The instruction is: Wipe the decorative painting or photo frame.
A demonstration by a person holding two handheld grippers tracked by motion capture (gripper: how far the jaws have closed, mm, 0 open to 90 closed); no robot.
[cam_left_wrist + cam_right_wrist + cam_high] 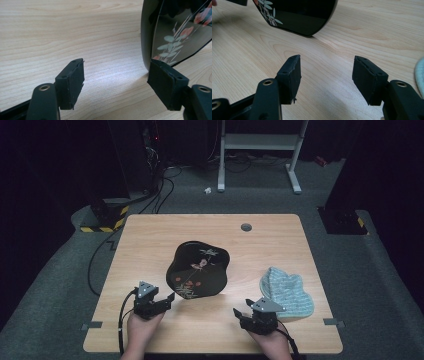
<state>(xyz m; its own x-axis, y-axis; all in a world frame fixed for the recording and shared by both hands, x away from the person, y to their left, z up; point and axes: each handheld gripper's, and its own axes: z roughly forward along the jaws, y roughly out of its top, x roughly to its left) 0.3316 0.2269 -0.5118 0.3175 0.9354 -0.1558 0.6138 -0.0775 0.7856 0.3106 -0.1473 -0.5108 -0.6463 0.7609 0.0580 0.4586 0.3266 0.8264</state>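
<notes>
A glossy black lacquered tray with a scalloped outline and painted flowers and leaves [198, 269] lay flat near the middle of the light wooden bench [150, 235], at the centre of the high view. It looked stiff and fairly light, with a slick, mirror-like finish that would probably slide against rubber pads and show scratches easily. Its thin raised rim at the near-left edge seemed the sensible place to pinch, one pad over the lip and one under it.

The left hand-held gripper [167, 299] sat at the lower left of that frame, right at the tray's near-left edge, its jaws spread. The right hand-held gripper [241, 312] rested lower right, jaws also spread with nothing between them, just beside a crumpled pale blue-and-white striped cloth [287, 291].

The left gripper view showed what the overhead camera could not: the tray's curved rim [146, 37] rose just above the right-hand pad [162, 86], close enough that contact could not be ruled out, while the other pad [71, 82] stood over bare wood. The tray was not yet clamped. The right gripper view showed the tray's rounded edge [312, 15] at the top of its frame, well ahead of its own pads, and a sliver of the cloth [420, 75] at the right margin.
</notes>
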